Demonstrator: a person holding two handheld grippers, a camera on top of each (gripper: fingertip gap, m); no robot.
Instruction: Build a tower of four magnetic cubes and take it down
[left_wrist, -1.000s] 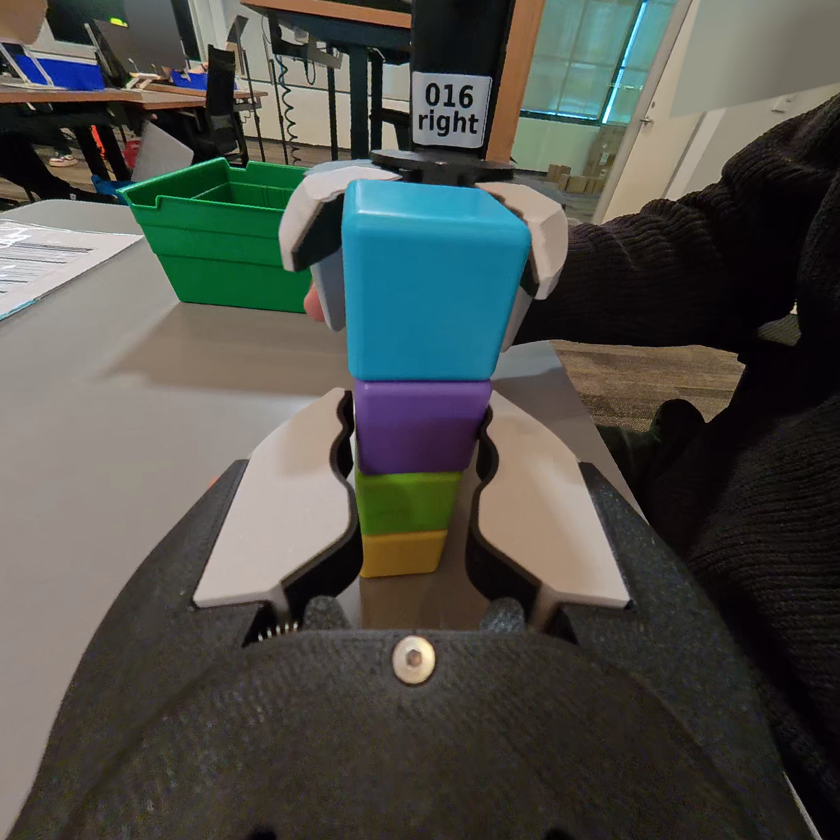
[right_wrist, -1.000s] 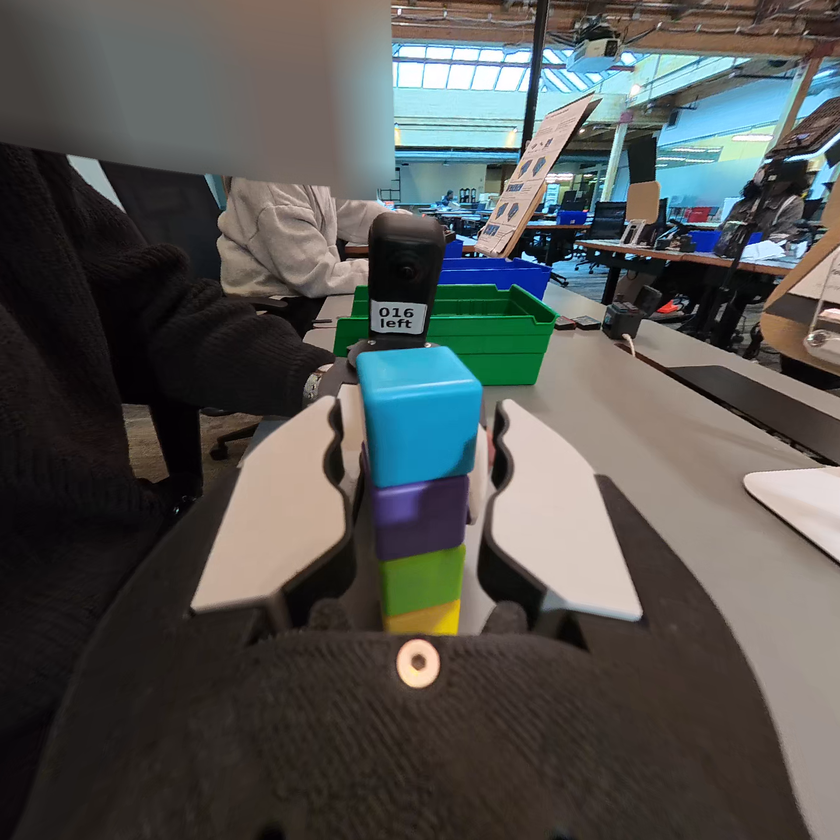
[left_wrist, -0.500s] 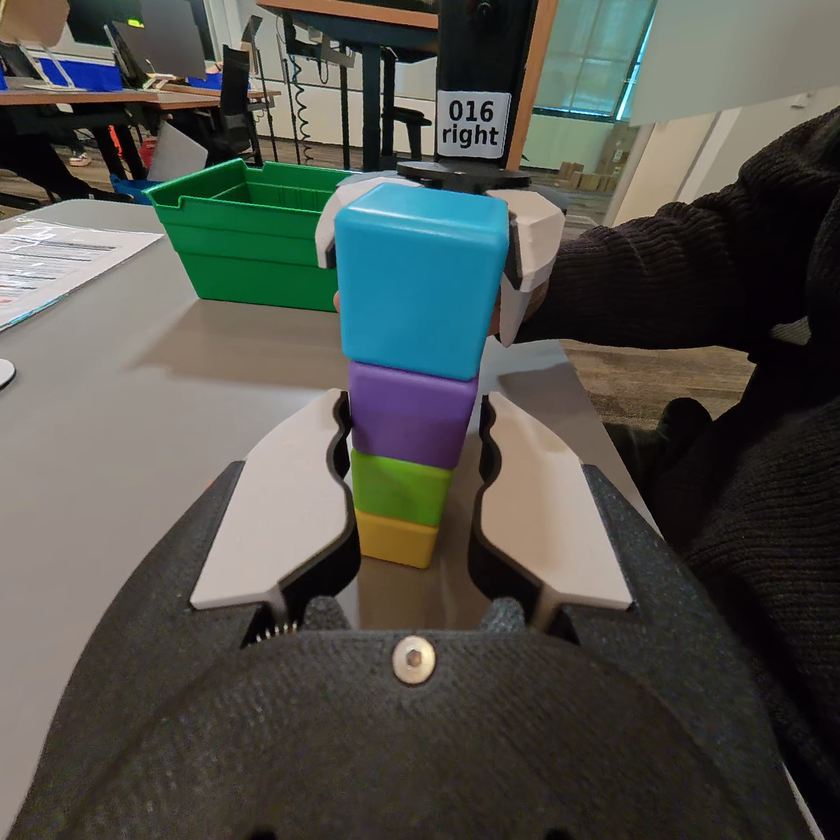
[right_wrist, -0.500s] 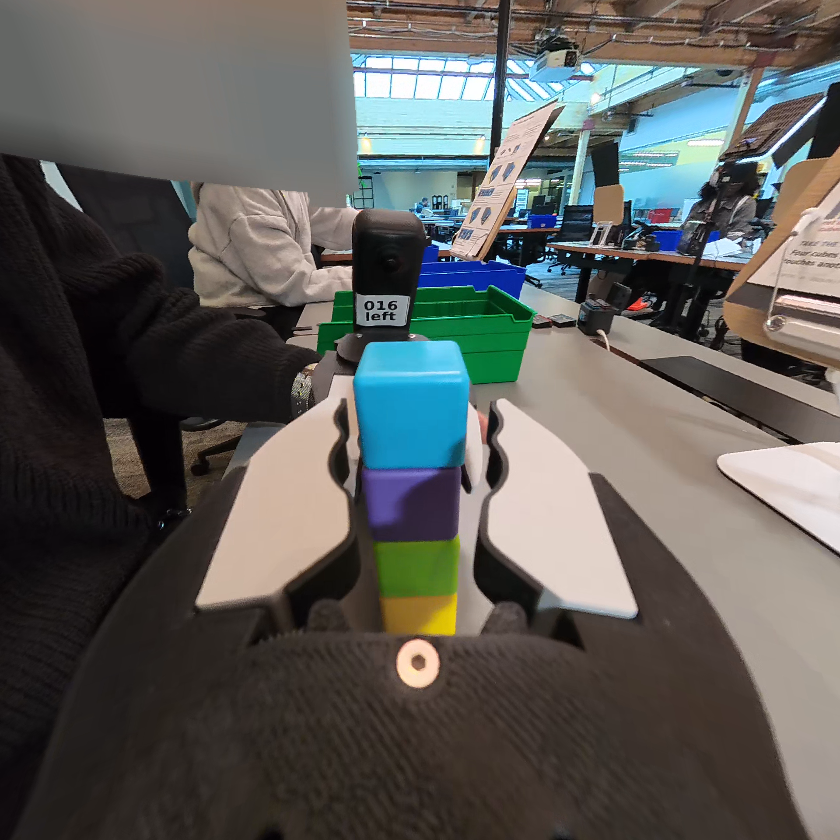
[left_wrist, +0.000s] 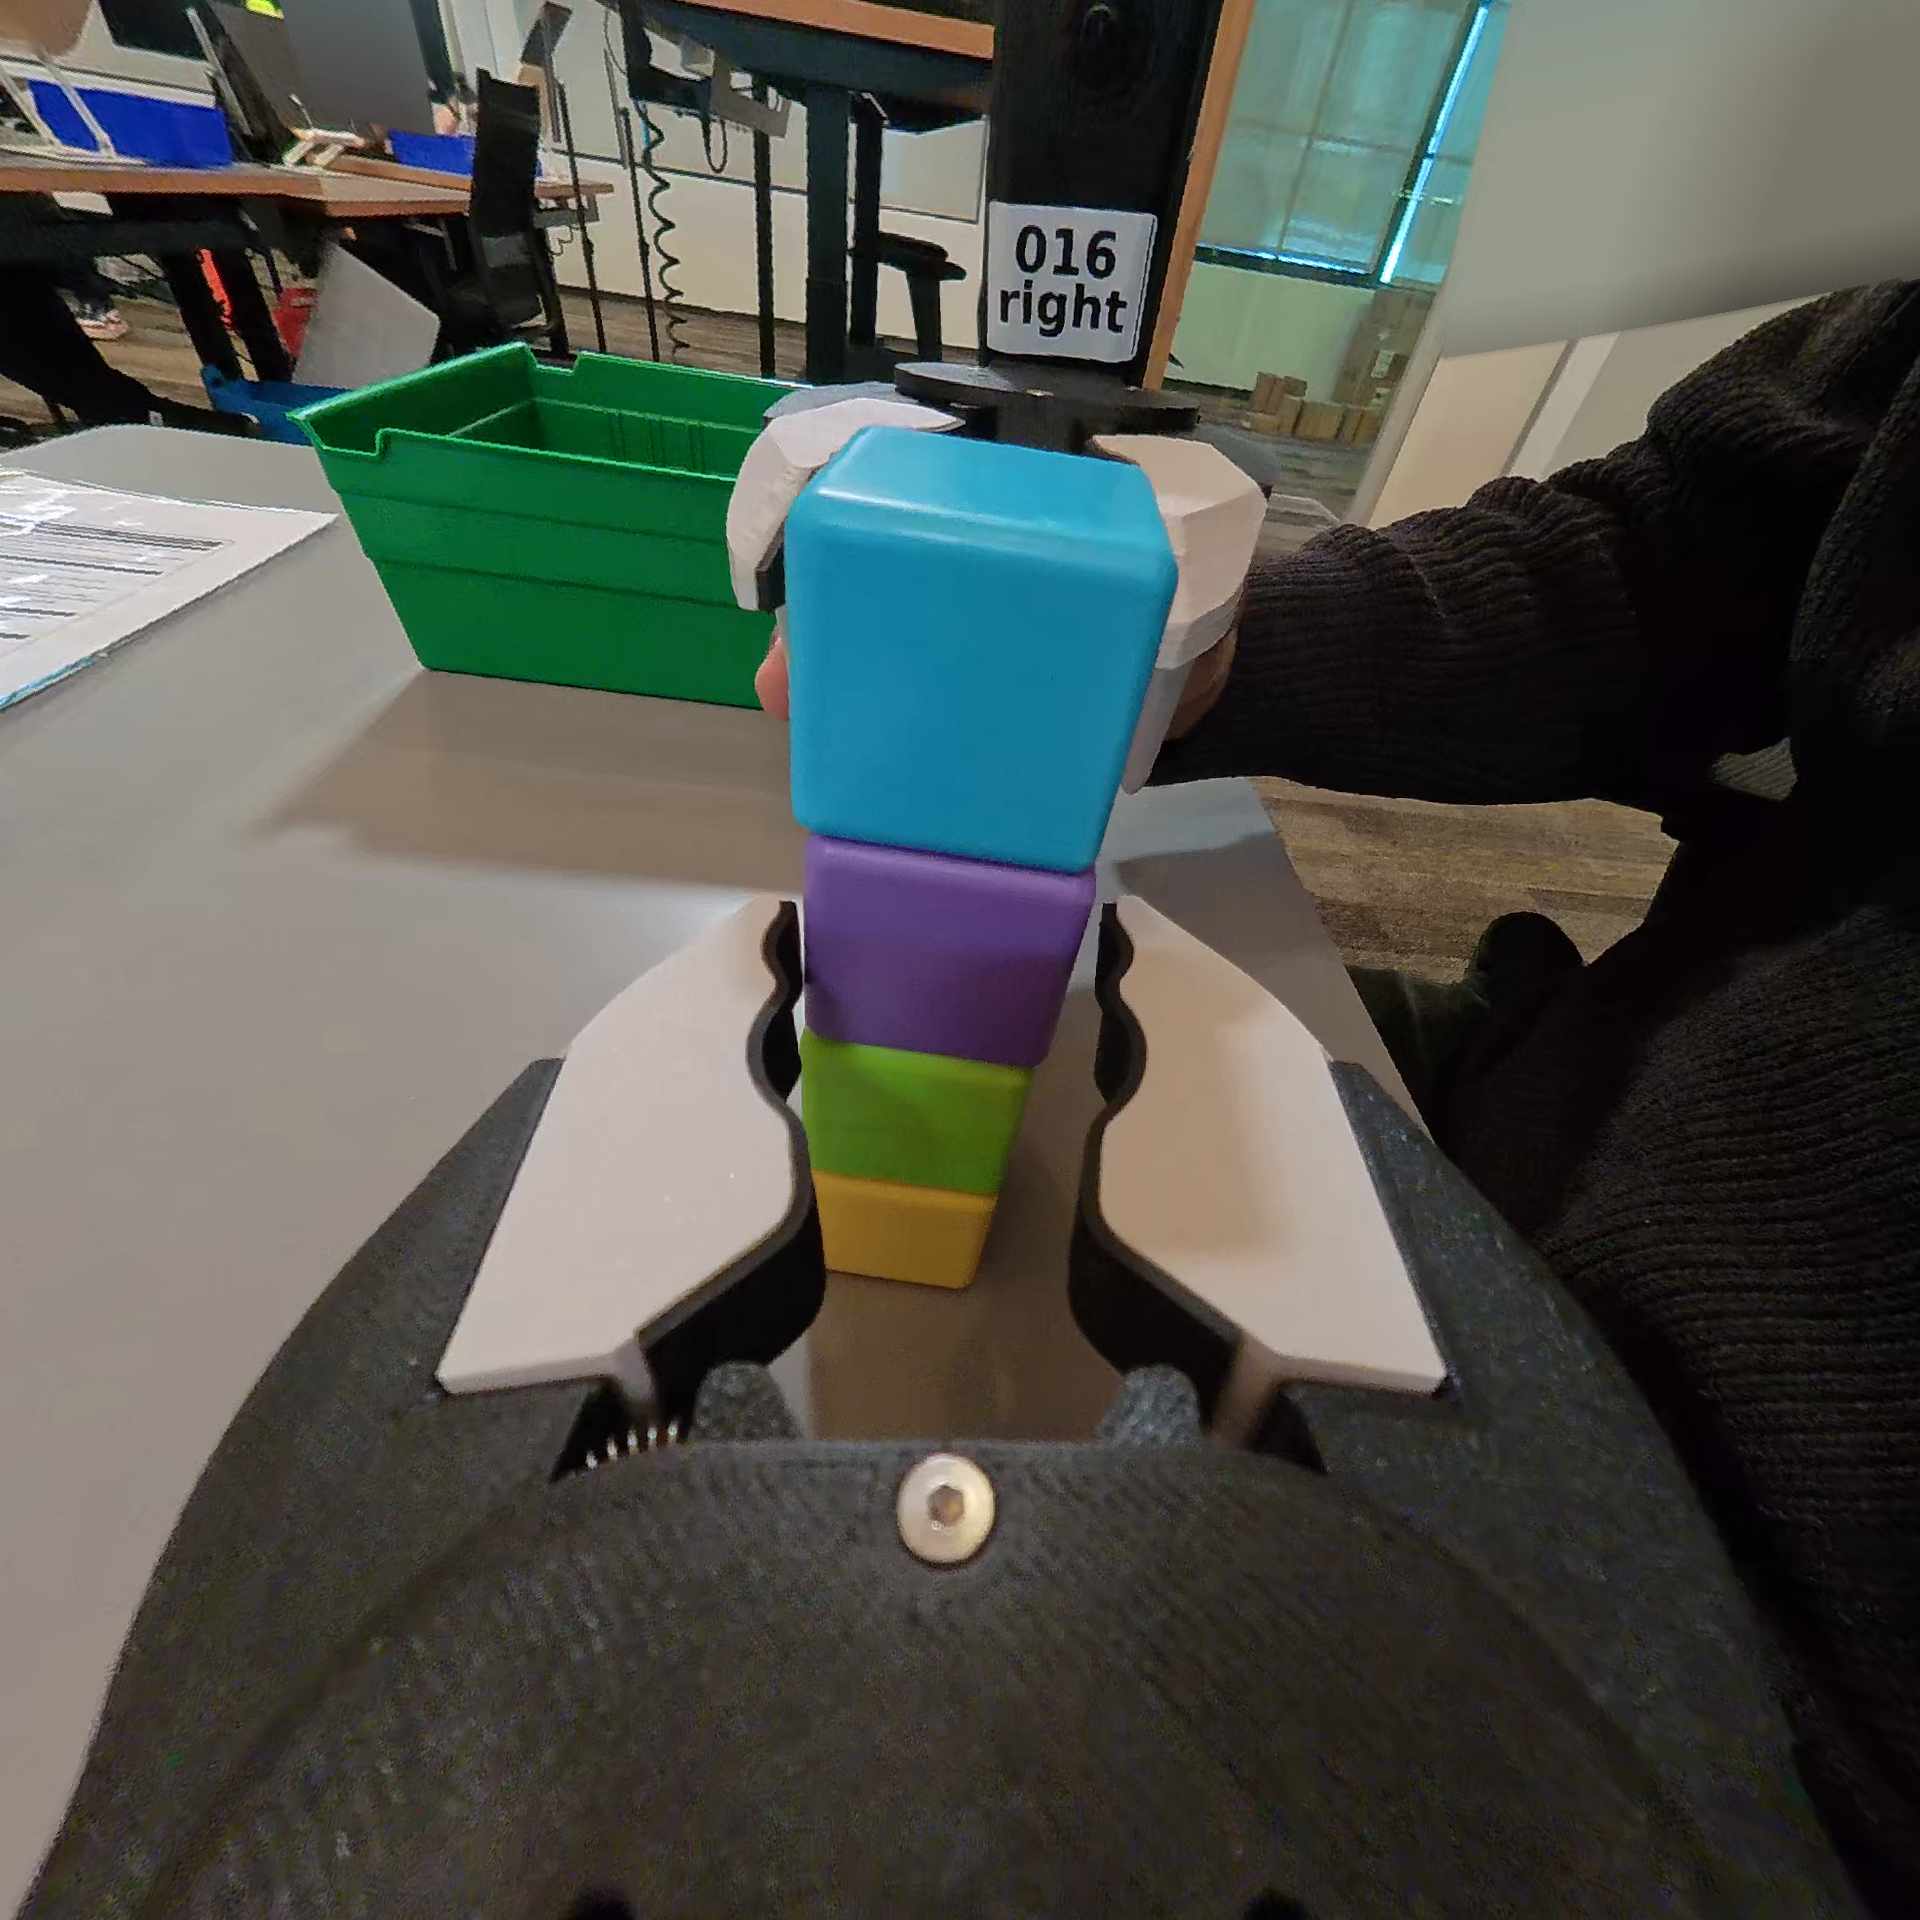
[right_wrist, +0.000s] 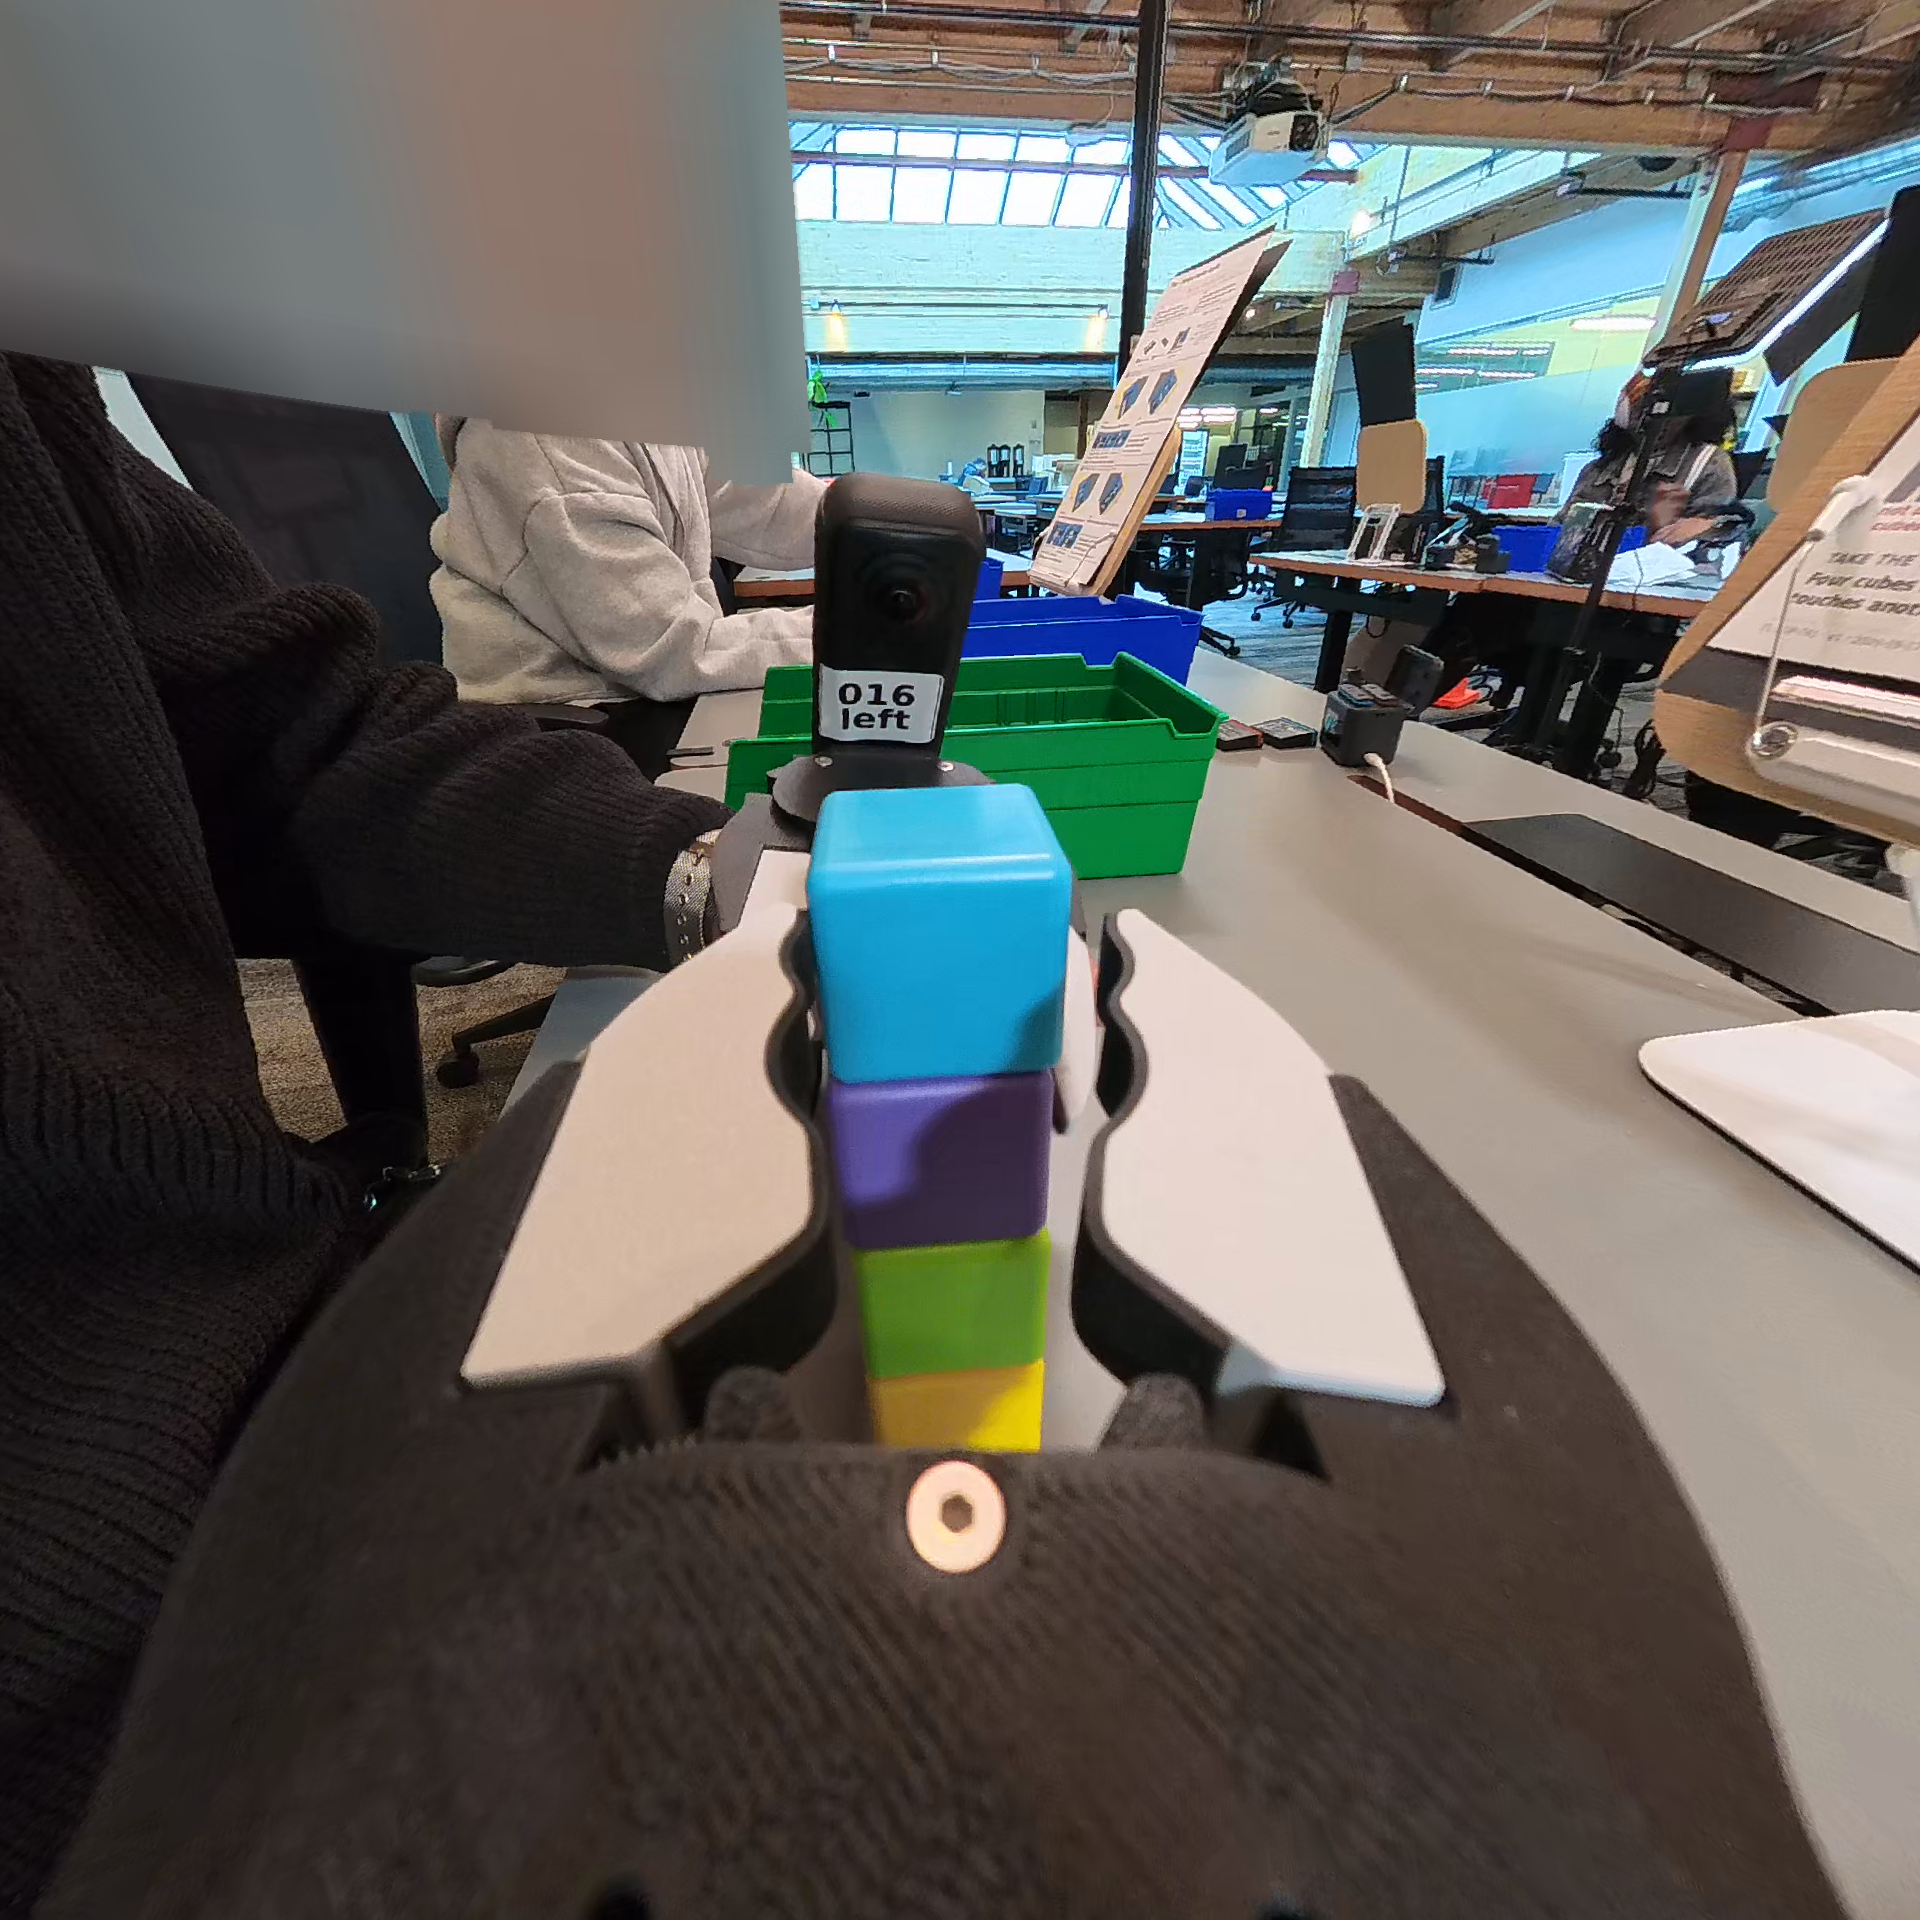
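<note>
- The broad grey table (left_wrist: 312, 987) carries everything; both grippers rest low over it, facing each other across a tower of four cubes.
- A green plastic bin (left_wrist: 540, 540) sits on the table beyond the left gripper's fingertips and off to their left; in the right wrist view a green bin (right_wrist: 1132, 769) shows past the fingertips, with a blue plastic bin (right_wrist: 1081, 629) behind it.
- A person's black knitted sleeve (left_wrist: 1558, 644) reaches in from the right of the left gripper's fingers to the far gripper.
- The left gripper (left_wrist: 948, 945), black-bodied with pale grey fingers (left_wrist: 665, 1143), has its fingers apart around the lower cubes; the left finger lies right against the purple cube, the right finger stands clear of it with a gap.
- The right gripper (right_wrist: 951, 961), of the same make, has its fingers spread either side of the tower's top; whether they press the blue cube I cannot tell.
- The glossy sky-blue plastic cube (left_wrist: 977, 644) tops the tower, above the left gripper's fingertips, sitting slightly skewed.
- The purple plastic cube (left_wrist: 940, 951) sits under it, level with the left gripper's fingertips.
- The lime-green plastic cube (left_wrist: 914, 1112) lies below that, deeper between the fingers.
- The yellow plastic cube (left_wrist: 902, 1231) is at the bottom, on the table, nearest the finger roots.
- A printed white paper sheet (left_wrist: 114, 582) lies far to the left of the left gripper's fingers.
</note>
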